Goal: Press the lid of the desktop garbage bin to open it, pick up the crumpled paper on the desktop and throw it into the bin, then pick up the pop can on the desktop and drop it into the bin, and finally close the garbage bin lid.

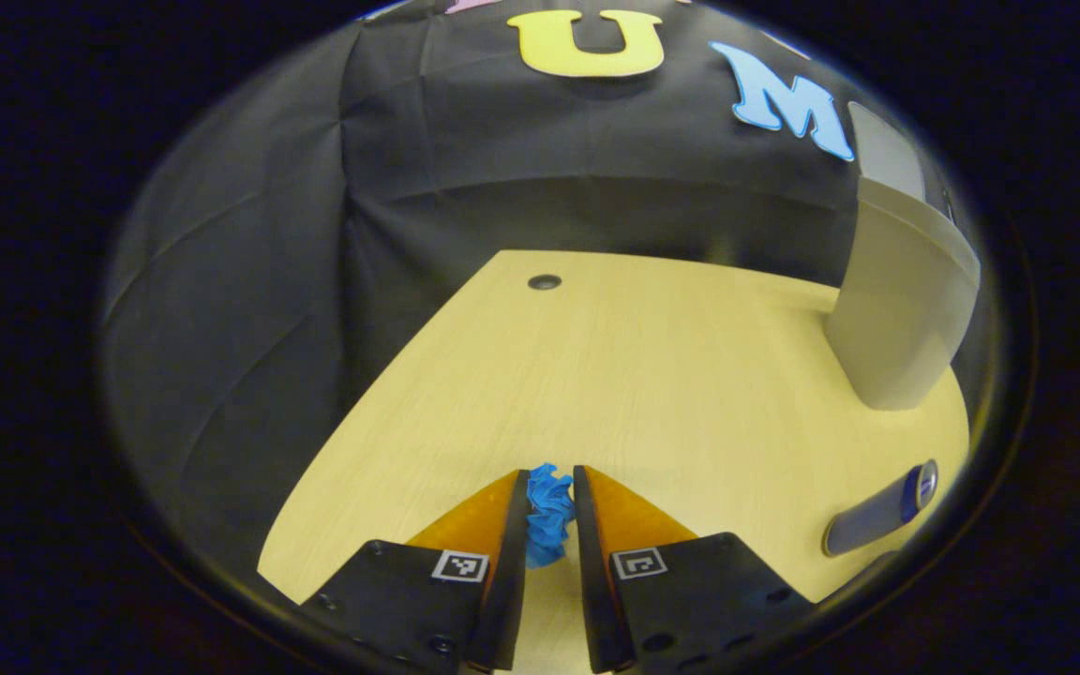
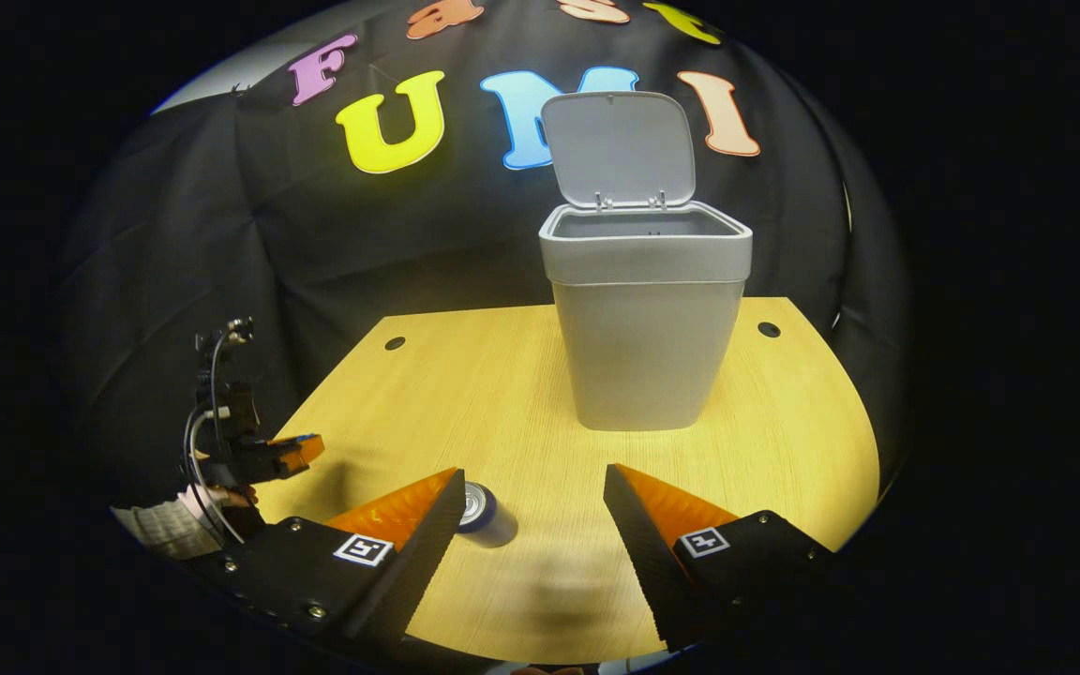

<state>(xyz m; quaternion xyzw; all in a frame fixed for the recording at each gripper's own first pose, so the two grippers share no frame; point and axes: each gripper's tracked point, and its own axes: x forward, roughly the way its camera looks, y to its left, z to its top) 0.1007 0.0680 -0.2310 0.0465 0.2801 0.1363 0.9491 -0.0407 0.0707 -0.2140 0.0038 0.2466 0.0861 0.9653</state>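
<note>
In the left gripper view my left gripper is shut on the blue crumpled paper, low over the wooden desk. The grey bin stands at the right edge of that view, with the pop can lying on its side nearer. In the right gripper view the bin stands mid-desk with its lid raised upright. My right gripper is open above the desk's near edge. The can lies just beyond its left finger. The left gripper is far left, held by a hand.
The desk has small round holes at the back left and back right. One hole also shows in the left gripper view. Black cloth walls stand close behind the desk and on its left.
</note>
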